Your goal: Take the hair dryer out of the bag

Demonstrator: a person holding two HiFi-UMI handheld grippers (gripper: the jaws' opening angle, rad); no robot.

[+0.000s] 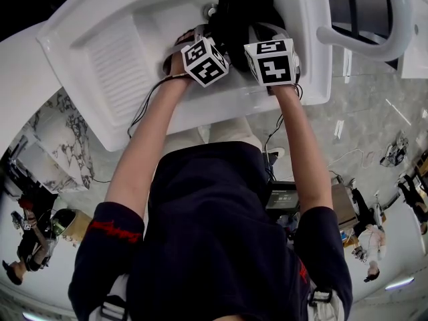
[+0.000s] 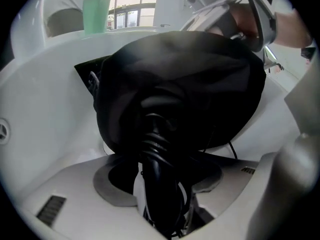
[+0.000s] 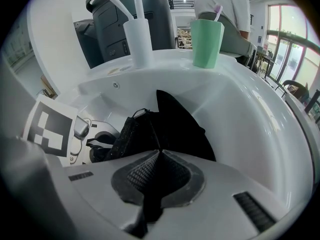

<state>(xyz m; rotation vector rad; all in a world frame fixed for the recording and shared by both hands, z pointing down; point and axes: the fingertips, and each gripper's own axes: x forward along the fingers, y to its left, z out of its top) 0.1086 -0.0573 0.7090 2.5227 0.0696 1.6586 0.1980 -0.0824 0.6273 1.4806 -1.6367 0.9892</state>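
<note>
A black bag [image 1: 241, 9] lies in a white sink basin [image 1: 120, 52]. In the left gripper view the bag [image 2: 190, 69] bulges in front of me, and a black ribbed hair dryer handle [image 2: 157, 154] with its cord sticks out of it towards my left gripper [image 2: 162, 194]. That gripper's jaws stand open on either side of the handle, with space showing beside it. My right gripper [image 3: 155, 184] is shut on a pinch of the bag's black mesh edge [image 3: 150, 169]. The rest of the dryer is hidden inside the bag [image 3: 175, 124].
A green cup [image 3: 206, 43] with a toothbrush and a white cup [image 3: 137, 39] stand on the sink's back ledge. The left gripper's marker cube [image 3: 50, 126] sits close at the left. A ribbed drainboard [image 1: 117, 55] lies left of the basin. A person [image 3: 225, 4] stands behind the sink.
</note>
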